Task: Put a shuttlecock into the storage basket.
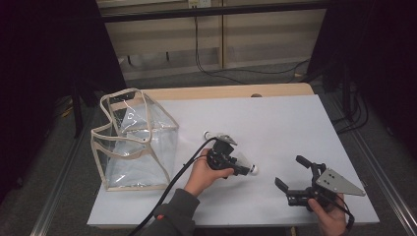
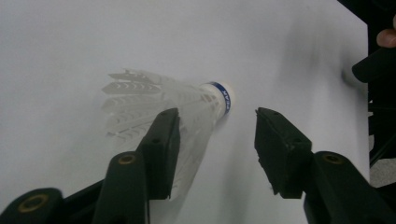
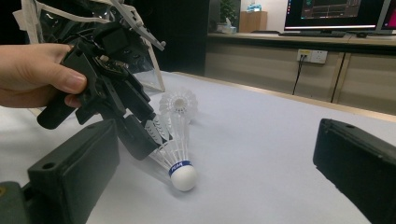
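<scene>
- The left gripper (image 1: 244, 168) was held low over the white table sheet (image 1: 275, 123) near its middle, its jaws set around the feather skirt of a white shuttlecock (image 1: 248, 167)
- In the left gripper view the shuttlecock (image 2: 187, 105) was seen lying on its side on the sheet, cork end with a blue band pointed away from the camera; one jaw overlapped the feathers and the other stood apart from the cork, so the jaws were part-way closed and no firm clamp could be confirmed
- In the right gripper view the shuttlecock (image 3: 180, 163) was shown with its cork on the sheet and the left gripper's jaws at its feathers
- A second shuttlecock (image 3: 178, 103) was seen just behind, upright on its feathers
- The right gripper (image 1: 290, 173) was held near the front right of the sheet, jaws spread wide and nothing gripped
- A clear plastic bag with beige trim (image 1: 133, 142) was stood at the left edge
</scene>
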